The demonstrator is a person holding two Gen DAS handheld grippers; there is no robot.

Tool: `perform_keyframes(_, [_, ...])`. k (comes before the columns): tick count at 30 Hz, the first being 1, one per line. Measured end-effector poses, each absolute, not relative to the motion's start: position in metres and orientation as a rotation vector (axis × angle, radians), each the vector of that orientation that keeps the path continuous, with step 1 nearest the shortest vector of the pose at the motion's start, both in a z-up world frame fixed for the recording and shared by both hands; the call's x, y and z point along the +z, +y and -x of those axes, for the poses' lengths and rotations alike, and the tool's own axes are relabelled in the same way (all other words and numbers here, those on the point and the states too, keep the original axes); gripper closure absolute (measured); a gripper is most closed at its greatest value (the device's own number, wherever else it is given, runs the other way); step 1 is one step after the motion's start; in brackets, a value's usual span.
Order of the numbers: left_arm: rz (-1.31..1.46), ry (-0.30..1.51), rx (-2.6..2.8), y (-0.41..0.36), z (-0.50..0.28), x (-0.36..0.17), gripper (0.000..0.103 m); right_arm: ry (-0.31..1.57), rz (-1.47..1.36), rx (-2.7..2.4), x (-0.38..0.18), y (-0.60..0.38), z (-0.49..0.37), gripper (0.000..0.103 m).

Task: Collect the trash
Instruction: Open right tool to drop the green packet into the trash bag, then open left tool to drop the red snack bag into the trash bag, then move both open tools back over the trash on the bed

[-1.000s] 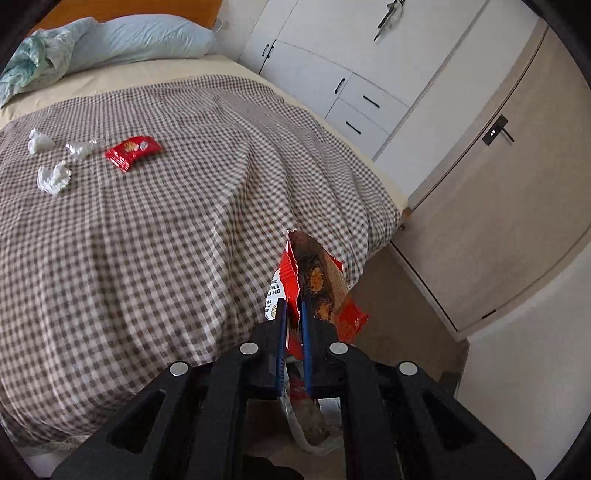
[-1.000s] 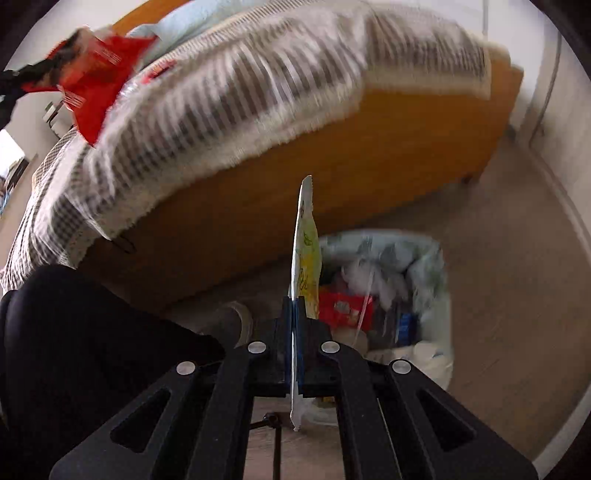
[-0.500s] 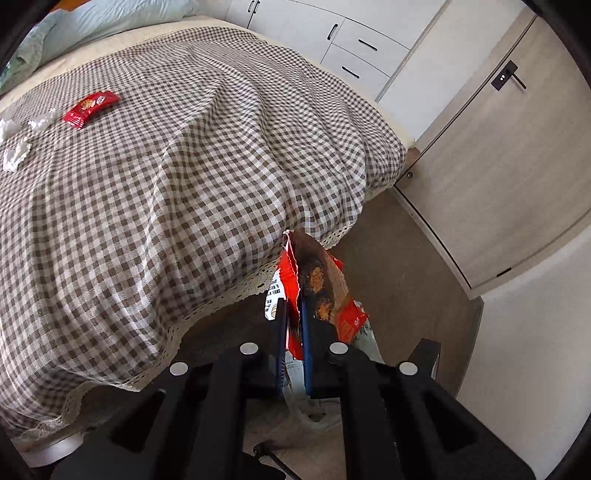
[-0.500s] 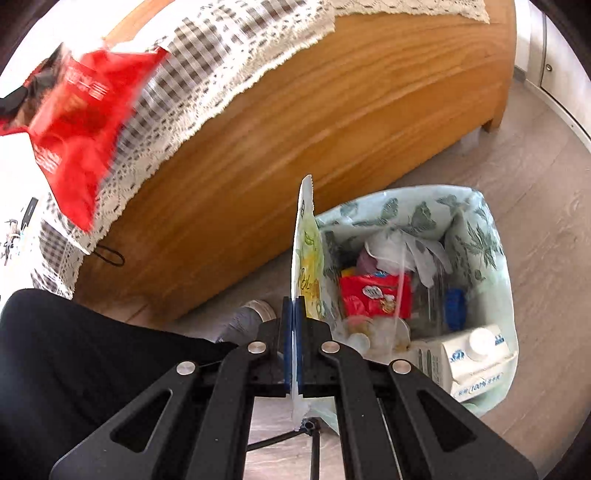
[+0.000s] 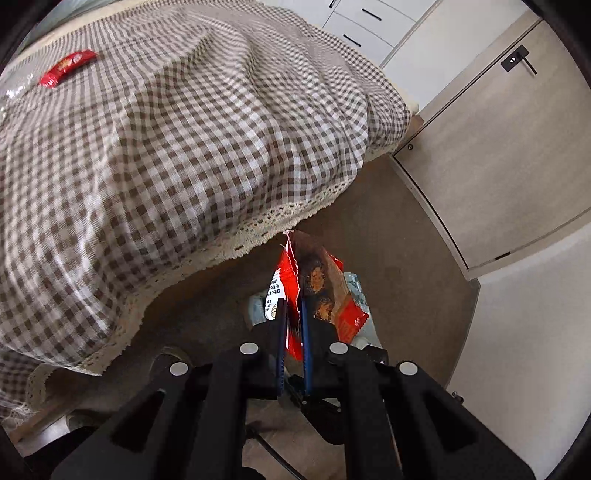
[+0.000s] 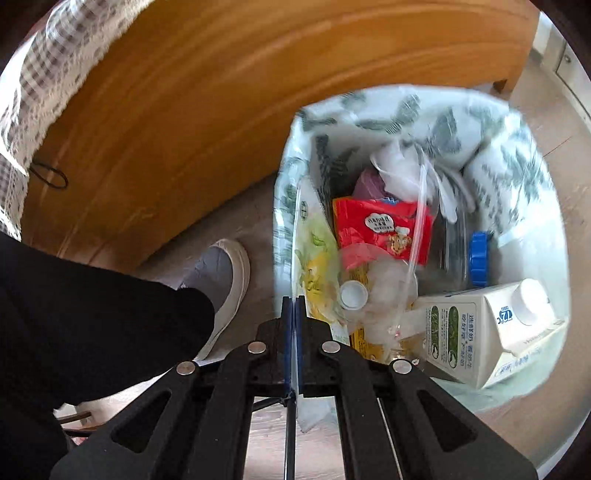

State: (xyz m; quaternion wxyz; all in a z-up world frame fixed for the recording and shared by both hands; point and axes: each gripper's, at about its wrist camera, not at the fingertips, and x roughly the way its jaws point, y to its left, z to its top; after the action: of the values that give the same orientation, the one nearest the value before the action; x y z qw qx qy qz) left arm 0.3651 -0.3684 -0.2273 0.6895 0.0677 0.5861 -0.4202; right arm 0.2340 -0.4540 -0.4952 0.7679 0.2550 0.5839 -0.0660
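My left gripper (image 5: 291, 306) is shut on a red and brown snack bag (image 5: 317, 284), held over the floor just past the bed's foot, with a bit of the trash bin's liner (image 5: 356, 286) showing behind it. My right gripper (image 6: 293, 302) is shut on a flat yellow-green wrapper (image 6: 314, 258), which hangs at the left rim of the trash bin (image 6: 406, 107). The bin has a leaf-print liner and holds a milk carton (image 6: 484, 328), a red snack packet (image 6: 380, 229), a clear bottle and white scraps. A red wrapper (image 5: 68, 68) still lies far back on the checked bedspread (image 5: 166, 147).
The wooden bed frame (image 6: 221, 92) rises just beyond the bin. A person's black trouser leg (image 6: 85, 306) and grey shoe (image 6: 221, 273) stand left of the bin. Cupboard doors (image 5: 498, 155) and white drawers (image 5: 365, 22) line the right side of the room.
Both grippers have come down with their wrappers. The bin has grown large in the right wrist view, and the bed has slid up and away in the left wrist view.
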Motion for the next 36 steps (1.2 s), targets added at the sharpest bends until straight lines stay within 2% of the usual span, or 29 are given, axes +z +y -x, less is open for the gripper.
perform_keyframes(4, [-0.191, 1.373, -0.929, -0.388, -0.359, -0.252, 0.098, 1.234, -0.575, -0.132, -0.509, -0.453, -0.230, 0.100])
perform_keyframes(6, [-0.239, 1.339, -0.901, -0.395, -0.355, -0.257, 0.098, 1.223, -0.587, -0.139, -0.506, -0.456, -0.228, 0.093])
perform_keyframes(8, [-0.242, 1.340, -0.887, -0.398, -0.355, -0.261, 0.098, 1.209, -0.609, -0.133, -0.498, -0.460, -0.222, 0.057])
perform_keyframes(9, [-0.242, 1.350, -0.887, -0.400, -0.355, -0.264, 0.098, 1.184, -0.613, -0.142, -0.493, -0.464, -0.216, 0.053])
perform_keyframes(18, [-0.399, 1.244, -0.969, -0.434, -0.312, -0.260, 0.098, 1.068, -0.589, -0.317, -0.430, -0.525, -0.145, 0.052])
perform_keyframes(25, [-0.477, 1.364, -0.948, -0.488, -0.290, -0.310, 0.098, 0.998, -0.600, -0.416, -0.401, -0.539, -0.109, 0.052])
perform_keyframes(26, [-0.479, 1.384, -0.922, -0.493, -0.290, -0.320, 0.096, 0.994, -0.606, -0.419, -0.399, -0.544, -0.105, 0.052])
perform_keyframes(27, [-0.494, 1.417, -0.929, -0.500, -0.287, -0.332, 0.084, 0.995, -0.610, -0.426, -0.398, -0.547, -0.101, 0.052])
perform_keyframes(28, [-0.539, 1.450, -0.943, -0.507, -0.284, -0.344, 0.063, 0.997, -0.614, -0.433, -0.399, -0.549, -0.097, 0.052])
perform_keyframes(29, [-0.583, 1.455, -0.929, -0.512, -0.284, -0.352, 0.058, 1.000, -0.620, -0.437, -0.400, -0.551, -0.100, 0.052])
perform_keyframes(36, [-0.526, 1.482, -0.812, -0.496, -0.301, -0.366, 0.057, 1.012, -0.626, -0.425, -0.405, -0.536, -0.111, 0.052])
